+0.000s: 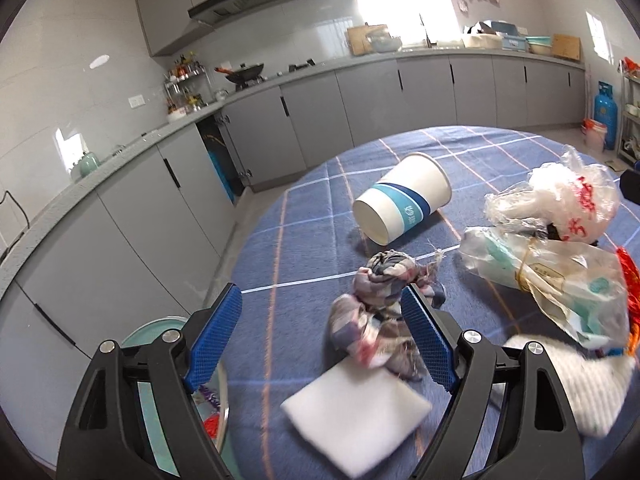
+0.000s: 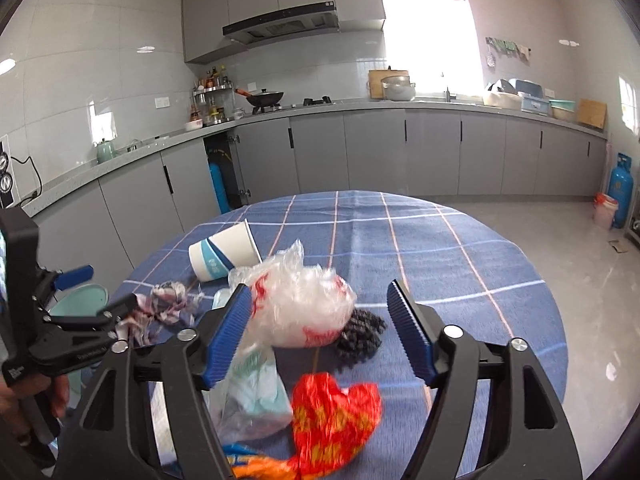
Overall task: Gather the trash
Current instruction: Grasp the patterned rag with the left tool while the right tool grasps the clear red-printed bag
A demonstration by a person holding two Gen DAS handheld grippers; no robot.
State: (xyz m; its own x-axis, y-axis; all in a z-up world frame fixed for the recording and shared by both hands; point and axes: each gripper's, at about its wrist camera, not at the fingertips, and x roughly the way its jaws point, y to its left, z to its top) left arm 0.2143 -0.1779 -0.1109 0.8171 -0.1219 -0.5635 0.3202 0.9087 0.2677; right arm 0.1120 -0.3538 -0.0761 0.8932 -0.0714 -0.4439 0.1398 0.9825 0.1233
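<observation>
Crumpled plastic bag [image 2: 304, 312], light, soft and slippery, is being approached on the table [image 2: 460, 248] by the wide-open right claw [image 2: 320, 320], best pinched at its bunched middle, while the left claw [image 1: 320, 336] is being held wide over a rag [image 1: 376, 304].

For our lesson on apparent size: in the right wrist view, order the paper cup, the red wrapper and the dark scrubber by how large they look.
1. Red wrapper, though it lies nearest the camera.
2. Paper cup.
3. Dark scrubber, partly hidden by a clear bag.
</observation>
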